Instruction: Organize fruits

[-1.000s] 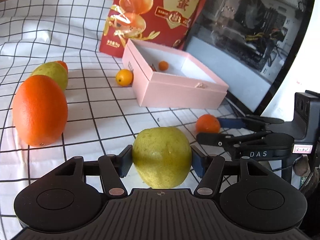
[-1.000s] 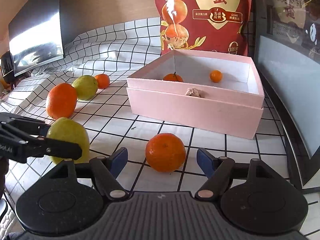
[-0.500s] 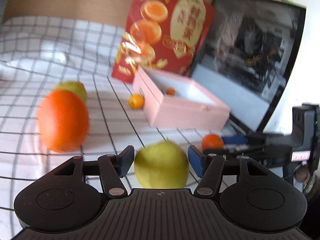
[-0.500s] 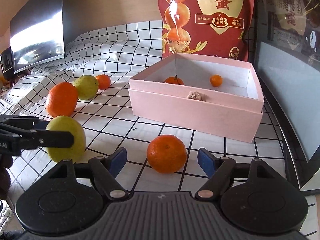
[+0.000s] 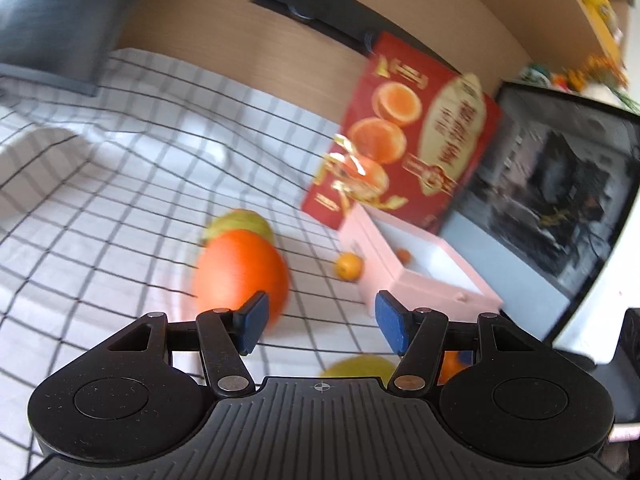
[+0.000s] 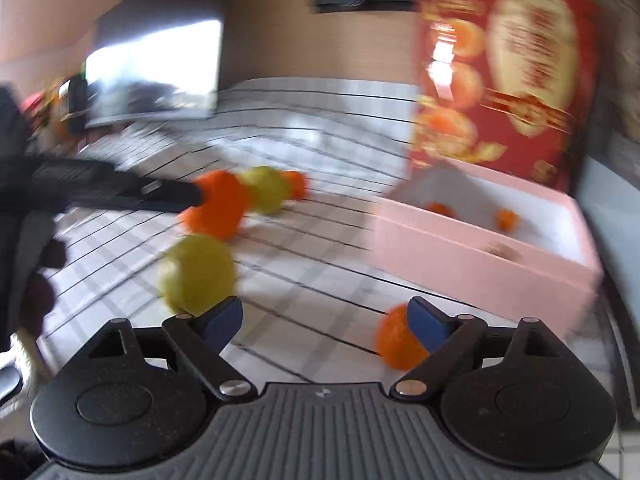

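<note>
A: Starting at the left: the left gripper (image 5: 318, 322) hangs above the black-gridded white cloth (image 5: 120, 184) with its blue pads spread wide and nothing between them. The big round orange (image 5: 240, 270) sits just beyond its left pad, a yellow-green pear-like fruit (image 5: 240, 220) touching it from behind.

B: And the other green fruit?

A: The near yellow-green fruit (image 6: 196, 272) lies loose on the cloth, below the left gripper. To pick the next fruit well, I'd centre the pads on its widest part and close slowly, since round fruit rolls.

B: The right side?

A: The right gripper (image 6: 324, 320) is also spread, empty; a small orange mandarin (image 6: 398, 342) lies on the cloth, partly hidden behind its right pad. The open pink cardboard box (image 6: 480, 264), farther right, holds two small mandarins. Both views are blurred, so I'd steady up first.
</note>
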Motion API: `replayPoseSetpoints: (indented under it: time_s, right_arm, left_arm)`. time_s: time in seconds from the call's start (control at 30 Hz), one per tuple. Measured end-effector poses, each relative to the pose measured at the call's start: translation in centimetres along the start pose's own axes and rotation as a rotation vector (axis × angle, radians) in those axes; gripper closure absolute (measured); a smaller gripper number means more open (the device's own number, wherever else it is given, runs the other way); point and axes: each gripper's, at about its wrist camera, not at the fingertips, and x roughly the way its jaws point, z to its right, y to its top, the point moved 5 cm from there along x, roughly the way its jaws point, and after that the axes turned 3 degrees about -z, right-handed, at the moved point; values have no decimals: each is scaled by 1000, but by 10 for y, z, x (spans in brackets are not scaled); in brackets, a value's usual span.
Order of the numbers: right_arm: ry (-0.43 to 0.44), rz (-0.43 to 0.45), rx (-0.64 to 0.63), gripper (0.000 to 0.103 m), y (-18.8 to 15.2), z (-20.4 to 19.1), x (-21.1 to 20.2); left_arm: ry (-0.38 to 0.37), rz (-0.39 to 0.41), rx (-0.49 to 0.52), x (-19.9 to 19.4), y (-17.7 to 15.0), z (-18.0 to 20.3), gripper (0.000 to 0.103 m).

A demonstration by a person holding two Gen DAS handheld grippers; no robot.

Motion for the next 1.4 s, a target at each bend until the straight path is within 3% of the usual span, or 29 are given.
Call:
replayPoseSetpoints:
  time_s: [0.13,0.4,0.57,0.7,0.83,1.03,1.17,1.4]
  right_arm:
    - [137,-44,12,13,9,-28,16]
    - [226,-46,36,13,25,-56,37]
    - [350,-107,24,13,30,-76,57]
    - [304,-78,-58,13,25,-84,51]
    - [235,-46,-86,14,23,-74,42]
    - [-14,-28,-58,15,22,-28,33]
    - [1,-25,39,15,15,6,18]
    - [10,-13,81,15,-3,26,-2]
  left_arm:
    - [18,16,-11,-8,2,-10,39]
    - [42,69,-64,-23,6,-31,39]
    - [33,60,-75,-33,5,-38,39]
    - [16,13,-18,-38,-5,-27,39]
    - [12,25,35,-47,-11,-13,39]
    - [-20,-17,207,-42,-21,17,39]
    - [35,-40,313,-30,-32,32,39]
    - [129,-26,364,-13,-33,39,40]
